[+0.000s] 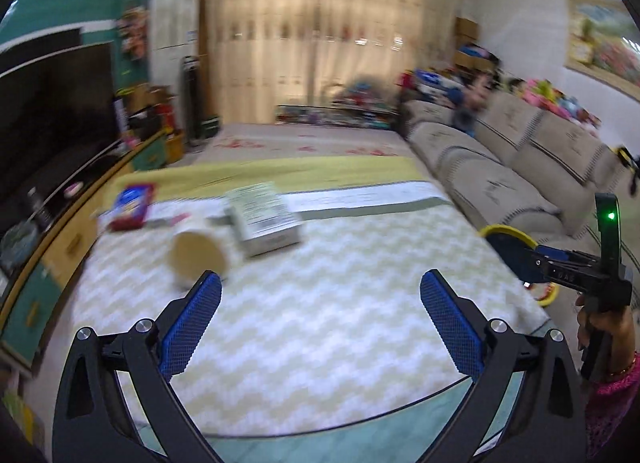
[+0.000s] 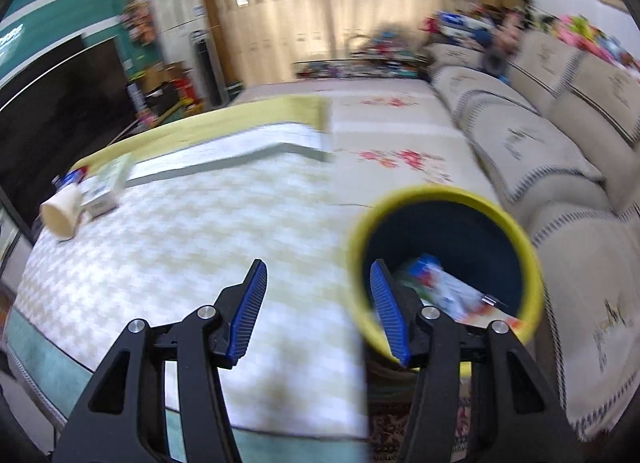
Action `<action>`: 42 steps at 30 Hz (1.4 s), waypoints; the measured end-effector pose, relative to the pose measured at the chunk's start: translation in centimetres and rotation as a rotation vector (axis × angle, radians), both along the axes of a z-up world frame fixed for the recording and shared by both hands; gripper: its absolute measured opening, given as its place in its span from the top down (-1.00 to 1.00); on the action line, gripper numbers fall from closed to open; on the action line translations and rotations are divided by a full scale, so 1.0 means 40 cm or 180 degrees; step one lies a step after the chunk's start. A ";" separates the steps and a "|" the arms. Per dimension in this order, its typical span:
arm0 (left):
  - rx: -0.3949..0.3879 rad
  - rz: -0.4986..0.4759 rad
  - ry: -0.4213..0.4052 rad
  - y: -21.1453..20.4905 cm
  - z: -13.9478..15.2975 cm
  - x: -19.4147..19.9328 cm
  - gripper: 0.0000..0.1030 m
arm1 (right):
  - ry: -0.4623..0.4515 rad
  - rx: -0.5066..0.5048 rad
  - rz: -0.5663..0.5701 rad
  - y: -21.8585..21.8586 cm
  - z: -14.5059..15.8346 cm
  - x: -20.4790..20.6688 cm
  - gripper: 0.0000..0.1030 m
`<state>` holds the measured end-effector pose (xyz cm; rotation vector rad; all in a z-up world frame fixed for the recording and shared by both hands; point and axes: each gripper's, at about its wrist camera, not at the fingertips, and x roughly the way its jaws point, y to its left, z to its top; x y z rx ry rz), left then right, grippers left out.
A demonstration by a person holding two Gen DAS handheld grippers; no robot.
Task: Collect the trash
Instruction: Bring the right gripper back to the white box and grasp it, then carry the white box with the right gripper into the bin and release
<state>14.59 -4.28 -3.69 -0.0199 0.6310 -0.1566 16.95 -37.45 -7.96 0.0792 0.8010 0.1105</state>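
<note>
A paper cup (image 1: 198, 254) lies on its side on the table's zigzag cloth (image 1: 340, 303), next to a grey-white carton (image 1: 264, 217) and a red-and-blue snack packet (image 1: 132, 205). My left gripper (image 1: 320, 291) is open and empty, its left fingertip just in front of the cup. My right gripper (image 2: 318, 277) is open and empty at the table's right edge; its right finger stands in front of the yellow rim of a dark blue bin (image 2: 444, 239) that holds crumpled wrappers (image 2: 444, 287). The cup (image 2: 60, 213) and carton (image 2: 102, 191) show far left in the right wrist view. The bin (image 1: 512, 247) and the right gripper (image 1: 560, 267) show at the right in the left wrist view.
A beige sofa (image 1: 500, 167) runs along the right of the table. A TV (image 1: 48, 115) on a low cabinet stands to the left. A paper sheet (image 1: 360, 197) and a yellow cloth (image 1: 280, 171) lie at the table's far end. Toys clutter the back.
</note>
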 end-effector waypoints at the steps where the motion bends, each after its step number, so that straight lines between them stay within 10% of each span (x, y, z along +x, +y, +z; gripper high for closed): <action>1: -0.0013 0.0096 -0.0012 0.040 -0.006 -0.012 -0.90 | -0.0007 -0.0014 0.0104 0.041 0.006 0.014 -0.01; 15: -0.0267 0.0441 0.0023 0.239 -0.060 -0.045 -0.90 | 0.0023 -0.0043 0.1167 0.578 0.055 0.223 -0.21; 42: -0.0492 0.0425 0.0220 0.282 -0.120 -0.025 -0.90 | 0.0191 -0.0440 0.1049 0.749 -0.069 0.417 -0.56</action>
